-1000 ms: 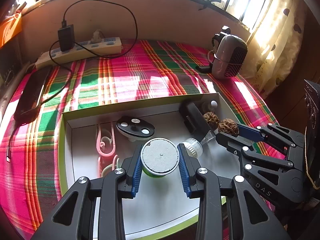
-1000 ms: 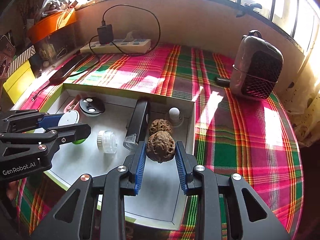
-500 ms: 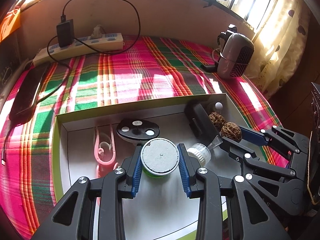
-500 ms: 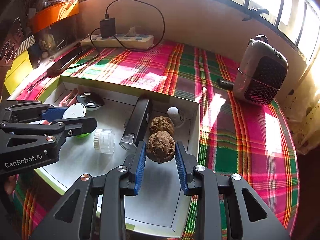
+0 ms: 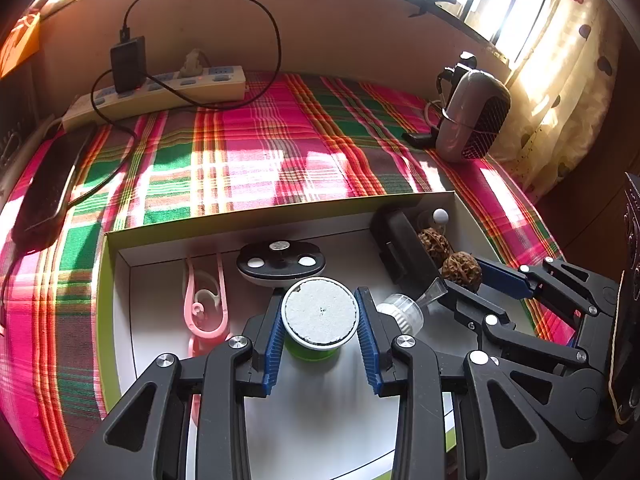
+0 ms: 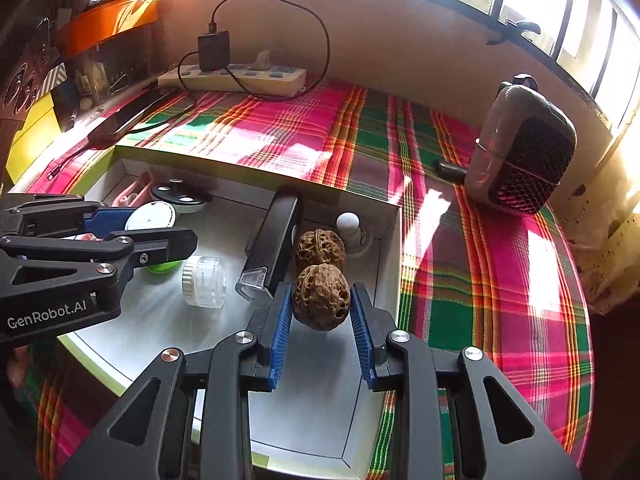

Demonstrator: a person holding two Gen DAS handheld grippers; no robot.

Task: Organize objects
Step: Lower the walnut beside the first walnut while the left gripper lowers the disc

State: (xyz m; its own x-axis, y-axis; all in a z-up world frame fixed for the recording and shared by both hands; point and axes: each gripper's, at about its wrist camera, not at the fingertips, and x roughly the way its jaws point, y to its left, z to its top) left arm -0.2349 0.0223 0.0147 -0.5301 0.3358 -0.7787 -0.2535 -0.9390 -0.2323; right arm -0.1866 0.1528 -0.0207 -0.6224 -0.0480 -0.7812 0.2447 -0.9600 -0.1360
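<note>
A white tray with a green rim (image 5: 280, 212) (image 6: 394, 264) lies on the plaid cloth. My left gripper (image 5: 320, 300) (image 6: 152, 224) is shut on a green jar with a white lid (image 5: 320, 312) (image 6: 160, 267) over the tray's near left part. My right gripper (image 6: 320, 292) (image 5: 464, 276) is shut on a brown walnut (image 6: 321, 298) (image 5: 462, 266), held just above the tray floor near its right wall. A second walnut (image 6: 320, 249) (image 5: 434, 240) lies right behind it.
The tray also holds a black oblong device (image 6: 276, 240), a clear small jar (image 6: 204, 280), a black disc (image 5: 280, 262), a pink clip (image 5: 204, 300) and a white knob (image 6: 348, 222). Beyond it are a power strip (image 5: 160, 92), a phone (image 5: 44, 184) and a small heater (image 6: 520, 152).
Both grips are the same as before. The right gripper has rolled slightly with the walnut in it; the left gripper has barely shifted.
</note>
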